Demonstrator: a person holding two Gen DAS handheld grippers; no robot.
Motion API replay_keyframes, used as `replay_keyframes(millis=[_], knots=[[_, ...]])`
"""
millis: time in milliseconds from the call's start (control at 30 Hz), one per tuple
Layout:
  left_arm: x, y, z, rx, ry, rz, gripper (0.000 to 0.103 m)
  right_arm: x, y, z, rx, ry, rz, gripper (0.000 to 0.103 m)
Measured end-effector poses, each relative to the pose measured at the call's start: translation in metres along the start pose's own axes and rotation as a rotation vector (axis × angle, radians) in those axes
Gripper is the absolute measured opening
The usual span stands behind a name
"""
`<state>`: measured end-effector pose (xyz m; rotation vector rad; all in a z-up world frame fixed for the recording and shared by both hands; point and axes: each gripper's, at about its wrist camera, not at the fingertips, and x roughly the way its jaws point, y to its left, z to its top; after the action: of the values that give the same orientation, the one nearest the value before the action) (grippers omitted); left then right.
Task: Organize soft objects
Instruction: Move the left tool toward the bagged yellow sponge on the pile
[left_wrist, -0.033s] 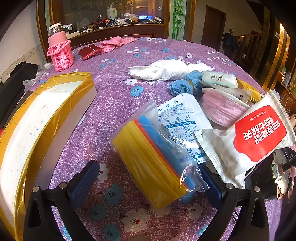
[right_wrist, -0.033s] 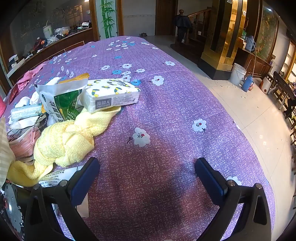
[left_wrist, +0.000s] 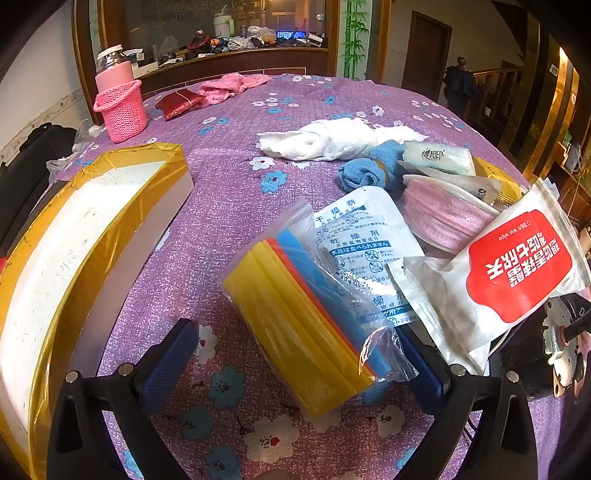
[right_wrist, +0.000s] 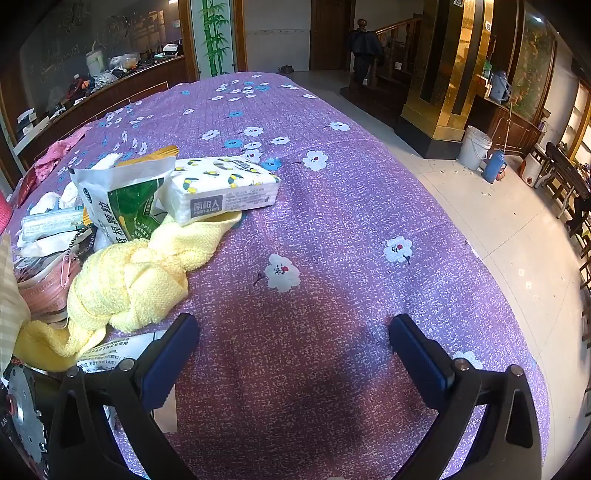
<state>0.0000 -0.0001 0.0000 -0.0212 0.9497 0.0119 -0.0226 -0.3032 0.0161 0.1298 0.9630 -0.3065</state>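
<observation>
A clear bag of yellow, orange and blue sponge cloths (left_wrist: 295, 314) lies on the purple flowered tablecloth (left_wrist: 221, 206). My left gripper (left_wrist: 295, 356) is open and straddles the bag's near end, pads apart from it. To its right are a desiccant pouch (left_wrist: 365, 243), a red-labelled wet-wipe pack (left_wrist: 509, 269), a pink pouch (left_wrist: 443, 218), a blue cloth (left_wrist: 365, 170) and a white towel (left_wrist: 332, 140). My right gripper (right_wrist: 295, 350) stands open over bare cloth. To its left lie a yellow towel (right_wrist: 136, 280), a tissue pack (right_wrist: 221, 188) and a green-and-white bag (right_wrist: 125, 199).
A long white box edged in yellow tape (left_wrist: 74, 240) lies at the left. A pink mesh basket holding a bottle (left_wrist: 122, 107), a red pouch (left_wrist: 181, 101) and a pink cloth (left_wrist: 229, 86) sit at the far side. The table edge (right_wrist: 491, 258) drops to a tiled floor on the right.
</observation>
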Motion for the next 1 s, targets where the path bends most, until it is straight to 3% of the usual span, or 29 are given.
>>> replay_keyframes(millis=[733,867,1000], knots=[[0.0,0.0,0.0,0.005,0.008,0.002,0.103,0.0,0.0,0.0,-0.002,-0.001,-0.003,0.103],[-0.007,0.011,-0.003,0.085,0.068,-0.071,0.103,0.0,0.0,0.0,-0.002,-0.001,-0.004,0.103],[-0.016,0.028,-0.013,0.055,0.049,-0.074,0.103,0.0,0.001,0.0,-0.002,-0.001,-0.004,0.103]])
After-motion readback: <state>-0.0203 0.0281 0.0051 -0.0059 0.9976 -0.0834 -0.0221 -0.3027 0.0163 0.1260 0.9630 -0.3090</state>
